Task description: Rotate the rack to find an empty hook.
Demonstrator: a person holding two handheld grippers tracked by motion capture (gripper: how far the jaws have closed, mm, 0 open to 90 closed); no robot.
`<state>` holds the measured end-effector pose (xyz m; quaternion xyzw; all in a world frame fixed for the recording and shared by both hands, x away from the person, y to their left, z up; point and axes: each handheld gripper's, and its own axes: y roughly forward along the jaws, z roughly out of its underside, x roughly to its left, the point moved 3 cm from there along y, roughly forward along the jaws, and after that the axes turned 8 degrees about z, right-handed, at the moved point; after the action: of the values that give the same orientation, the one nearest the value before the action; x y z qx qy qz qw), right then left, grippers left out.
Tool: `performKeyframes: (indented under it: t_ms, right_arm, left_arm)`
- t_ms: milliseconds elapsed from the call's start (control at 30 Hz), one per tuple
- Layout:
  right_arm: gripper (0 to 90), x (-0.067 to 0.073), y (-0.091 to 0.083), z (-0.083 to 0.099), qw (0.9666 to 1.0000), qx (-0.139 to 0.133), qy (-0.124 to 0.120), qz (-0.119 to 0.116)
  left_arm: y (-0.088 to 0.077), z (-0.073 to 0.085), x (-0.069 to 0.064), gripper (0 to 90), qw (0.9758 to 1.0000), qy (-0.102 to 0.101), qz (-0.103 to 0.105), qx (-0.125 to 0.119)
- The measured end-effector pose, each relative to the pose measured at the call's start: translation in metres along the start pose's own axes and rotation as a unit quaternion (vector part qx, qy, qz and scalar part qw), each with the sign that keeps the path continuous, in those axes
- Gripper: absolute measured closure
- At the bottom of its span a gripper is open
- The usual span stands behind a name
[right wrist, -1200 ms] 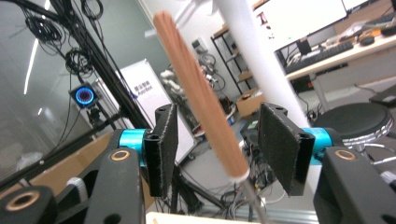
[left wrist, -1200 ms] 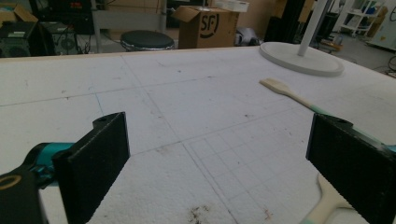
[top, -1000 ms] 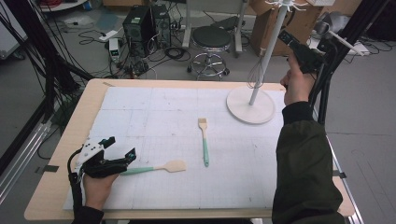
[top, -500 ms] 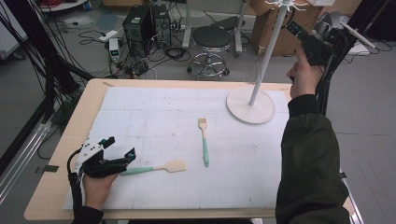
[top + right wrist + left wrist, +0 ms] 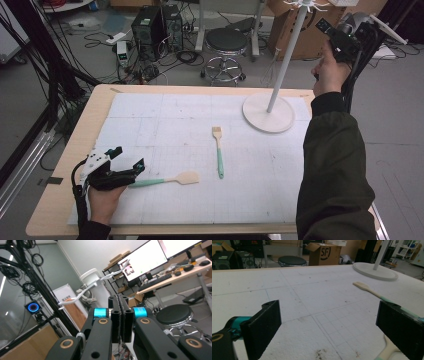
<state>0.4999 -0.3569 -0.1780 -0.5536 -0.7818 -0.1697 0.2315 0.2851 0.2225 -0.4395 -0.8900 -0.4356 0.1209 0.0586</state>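
While you rest your left gripper point(image 5: 127, 167) on the mat point(image 5: 165, 125) at the near left corner, its jaws stand wide apart and hold nothing. Two utensils lie on the mat. One spatula point(image 5: 167, 180) lies just right of that gripper, green handle end toward the jaws, pale blade pointing right; in the left gripper view its blade end point(image 5: 388, 350) shows low beside the right-hand jaw. Whether the handle touches a jaw, you can't tell. One brush point(image 5: 218, 152) lies farther right, near mat centre, bristles away from you, green handle toward you, well apart from the spatula; the left gripper view shows it point(image 5: 367, 288) out ahead. One white stand point(image 5: 270, 112) sits at the far right of the mat, its pole rising to hooks at the top. One black stool point(image 5: 227, 42) stands on the floor behind the table. Your right gripper point(image 5: 345, 40) is held high beyond the table's far right corner, beside the pole's top. Its jaws have just been closing and now meet, nothing between them point(image 5: 121, 320). It is well apart from both utensils.
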Motion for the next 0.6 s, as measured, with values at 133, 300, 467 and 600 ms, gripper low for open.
performKeyframes:
  t_ms: [133,300,467,600]
  right_arm:
    - [89.8,0.000,0.003,-0.006,0.9999,-0.011,0.002,0.001]
    - [89.7,-0.002,0.006,-0.011,0.9997,-0.020,0.010,0.002]
    - [89.7,0.003,0.005,-0.012,0.9998,-0.020,0.003,-0.002]
    - [89.7,0.009,0.005,-0.012,0.9997,-0.020,0.000,-0.013]
  left_arm:
    - [-0.001,0.000,0.001,6.7,1.0000,-0.001,-0.003,0.001]
    - [-0.001,0.001,0.003,6.7,1.0000,-0.002,-0.005,0.002]
    - [0.000,0.001,0.002,6.7,1.0000,-0.002,-0.005,0.003]
    - [0.000,0.001,0.002,6.7,1.0000,-0.002,-0.004,0.004]
